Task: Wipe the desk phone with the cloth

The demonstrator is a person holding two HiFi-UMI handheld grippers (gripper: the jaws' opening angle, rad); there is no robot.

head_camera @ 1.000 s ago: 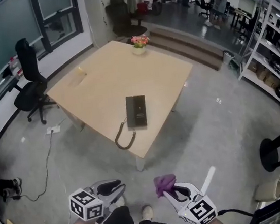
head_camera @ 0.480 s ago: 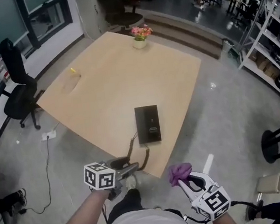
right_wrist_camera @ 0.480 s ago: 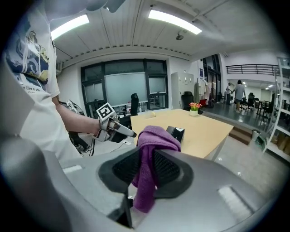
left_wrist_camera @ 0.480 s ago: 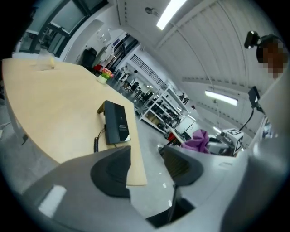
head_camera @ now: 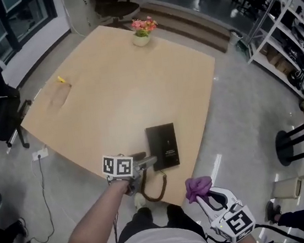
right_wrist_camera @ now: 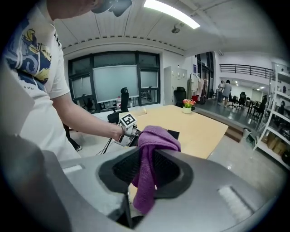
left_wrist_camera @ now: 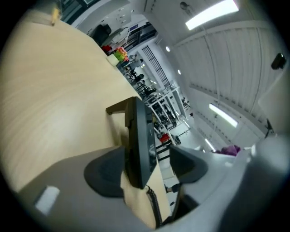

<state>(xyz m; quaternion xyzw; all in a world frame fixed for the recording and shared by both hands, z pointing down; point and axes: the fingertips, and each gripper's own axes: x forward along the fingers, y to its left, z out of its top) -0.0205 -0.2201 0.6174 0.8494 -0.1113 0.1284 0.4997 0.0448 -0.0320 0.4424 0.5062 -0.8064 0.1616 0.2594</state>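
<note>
Desk phone: one desk phone [head_camera: 162, 145], a flat black slab lying at the 6 o'clock edge of the worktop [head_camera: 120, 94], its long side running toward 12.
Phone handling: by the look of it, rigid, smooth plastic, and probably light enough to skid under a rub. It wants steadying by its two long side edges at the near end, not by the face.
Cord: one coiled cord [head_camera: 154, 185] loops off the worktop's edge at the phone's 7 o'clock. It is likely springy and may tug the phone.
Cloth: one purple cloth [head_camera: 198, 185], off the worktop at the phone's 5 o'clock. It is soft, limp and bunched, so the free tuft out front is the part to wipe with.
Left tool: the left tool [head_camera: 148, 161] sits at the phone's 8 o'clock. Its jaws have just been opening and stand released and wide, with the phone's near end between them and not gripped.
Right tool: the right tool [head_camera: 201, 195] is clenched on the cloth, well short of the phone.
Other things: one pot of flowers [head_camera: 141, 33] at the worktop's 12 o'clock, and one small yellow item [head_camera: 61, 79] at its 10 o'clock.
</note>
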